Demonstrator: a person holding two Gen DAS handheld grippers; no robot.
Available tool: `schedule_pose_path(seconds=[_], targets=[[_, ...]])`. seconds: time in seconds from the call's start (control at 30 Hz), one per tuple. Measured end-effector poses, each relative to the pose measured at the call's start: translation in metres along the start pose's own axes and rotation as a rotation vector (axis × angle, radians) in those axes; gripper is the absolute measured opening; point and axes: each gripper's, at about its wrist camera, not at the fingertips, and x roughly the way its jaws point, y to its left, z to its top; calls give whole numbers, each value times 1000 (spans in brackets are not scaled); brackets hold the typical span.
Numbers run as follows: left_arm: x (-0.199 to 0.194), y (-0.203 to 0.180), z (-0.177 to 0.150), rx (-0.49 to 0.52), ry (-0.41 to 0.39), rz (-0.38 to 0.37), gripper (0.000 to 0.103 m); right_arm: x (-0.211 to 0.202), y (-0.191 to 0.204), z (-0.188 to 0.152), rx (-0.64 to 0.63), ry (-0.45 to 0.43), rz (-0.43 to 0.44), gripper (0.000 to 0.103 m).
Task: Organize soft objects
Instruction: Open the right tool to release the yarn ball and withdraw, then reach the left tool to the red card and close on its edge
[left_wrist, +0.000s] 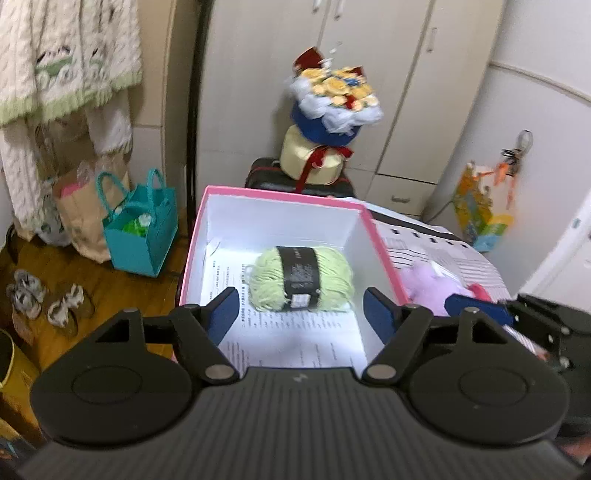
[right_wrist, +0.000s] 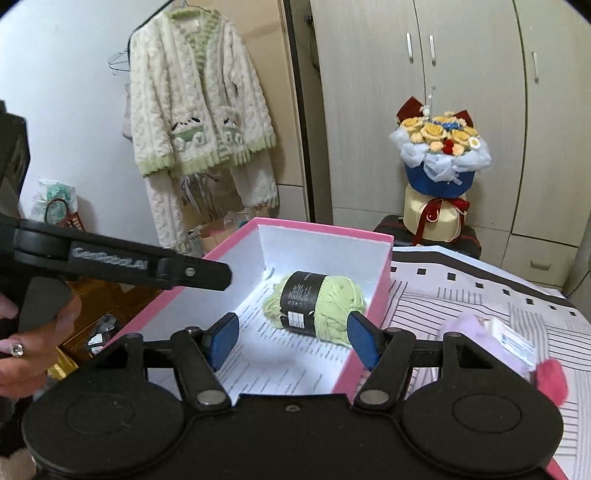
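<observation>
So there's one pink box (left_wrist: 384, 251) on the bench, and inside it just one ball of light green yarn (left_wrist: 301, 280) lying on a printed sheet. One purple plush toy (right_wrist: 476, 332) sits outside on the striped cloth, just right of the box wall. Both tools are open with nothing between the pads: left tool (left_wrist: 299, 314), right tool (right_wrist: 293, 338). Behind: one flower bouquet (right_wrist: 439, 155), one teal bag (left_wrist: 140, 236) on the floor, one fluffy cardigan (right_wrist: 199, 107) hanging.

Pale green yarn (left_wrist: 301, 278) – black band – in pink-edged white box (left_wrist: 284, 197).
</observation>
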Motion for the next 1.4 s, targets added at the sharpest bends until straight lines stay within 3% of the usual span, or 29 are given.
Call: schedule_pose_path(seconds=[0.4, 0.53, 0.7, 0.83, 1.03, 1.17, 1.4], targets=[[-97, -51, -31, 193, -106, -63, 78, -93, 9, -14, -81, -53, 19, 72], [-119, -68, -42, 222, -133, -110, 85, -130, 3, -27, -134, -88, -11, 72], [-127, -98, -60, 266, -126, -184, 85, -170, -20, -54, -119, -95, -53, 74], [-118, -124, -73, 281, -97, -261, 85, -187, -43, -80, -91, -71, -104, 75], [-74, -160, -80, 241, -4, -354, 84, -193, -85, -113, -25, -39, -157, 75], [-37, -172, -81, 173, 60, -381, 82, -183, -108, -122, 0, -30, -182, 75], [22, -187, -74, 80, 95, -340, 75, -151, -127, -125, -110, -19, -217, 75]])
